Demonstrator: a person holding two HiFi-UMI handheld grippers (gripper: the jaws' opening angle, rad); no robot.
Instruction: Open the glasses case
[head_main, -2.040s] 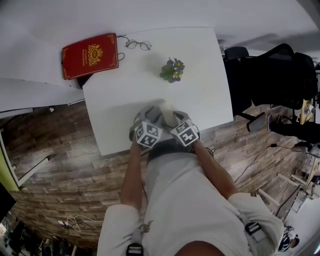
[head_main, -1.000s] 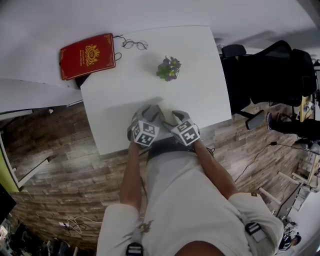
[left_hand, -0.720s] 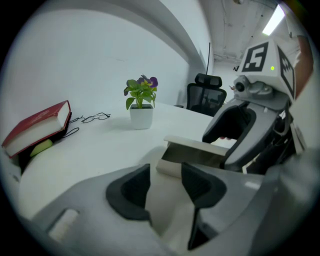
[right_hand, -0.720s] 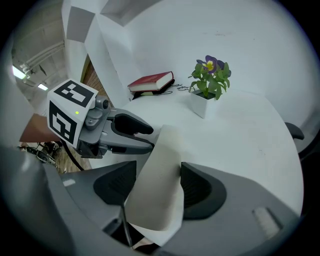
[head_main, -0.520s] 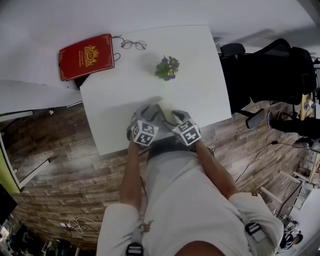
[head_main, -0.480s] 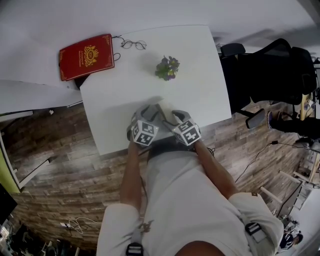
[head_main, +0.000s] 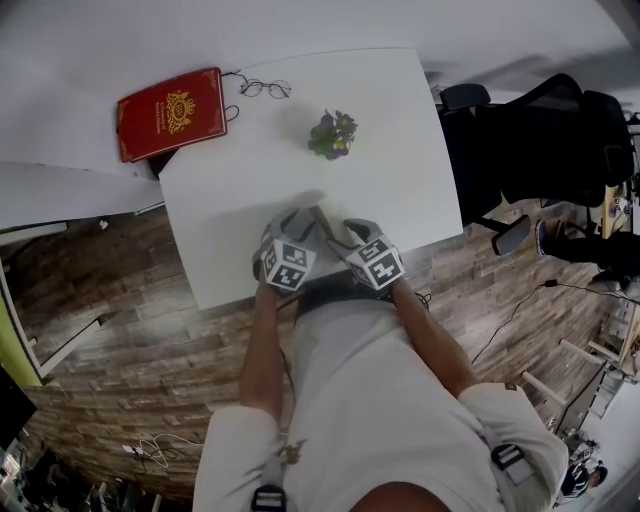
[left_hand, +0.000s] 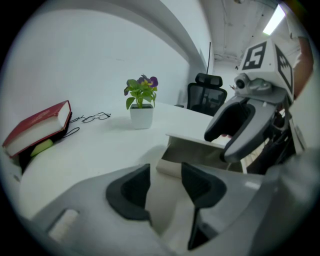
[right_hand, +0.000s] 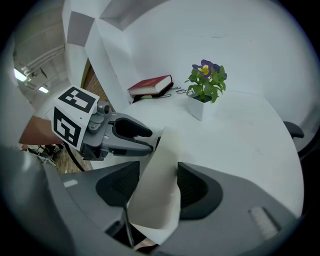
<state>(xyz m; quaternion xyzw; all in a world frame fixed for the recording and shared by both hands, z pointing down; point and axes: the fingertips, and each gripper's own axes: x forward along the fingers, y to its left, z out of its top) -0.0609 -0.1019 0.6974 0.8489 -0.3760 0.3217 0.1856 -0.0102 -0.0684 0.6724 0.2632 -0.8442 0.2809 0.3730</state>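
A cream glasses case (head_main: 325, 222) lies at the near edge of the white table (head_main: 400, 180), between my two grippers. In the left gripper view, my left gripper (left_hand: 165, 182) is shut on the case body (left_hand: 167, 210), and the case's lid (left_hand: 200, 149) stands raised just beyond. My right gripper (right_hand: 156, 186) has just been closing, and the upright cream lid (right_hand: 160, 165) fills the gap between its pads. The right gripper (left_hand: 235, 125) also shows at the right of the left gripper view. In the head view the left gripper (head_main: 298, 225) and right gripper (head_main: 350, 232) sit side by side.
A red book (head_main: 172, 112) and a pair of spectacles (head_main: 262, 88) lie at the table's far left. A small potted plant (head_main: 333, 134) stands mid-table. A black office chair (head_main: 540, 140) is to the right. Wooden floor surrounds the table.
Both grippers stay at the table's near edge. The right gripper has edged slightly right, and less of the cream case shows between the two than two seconds ago.
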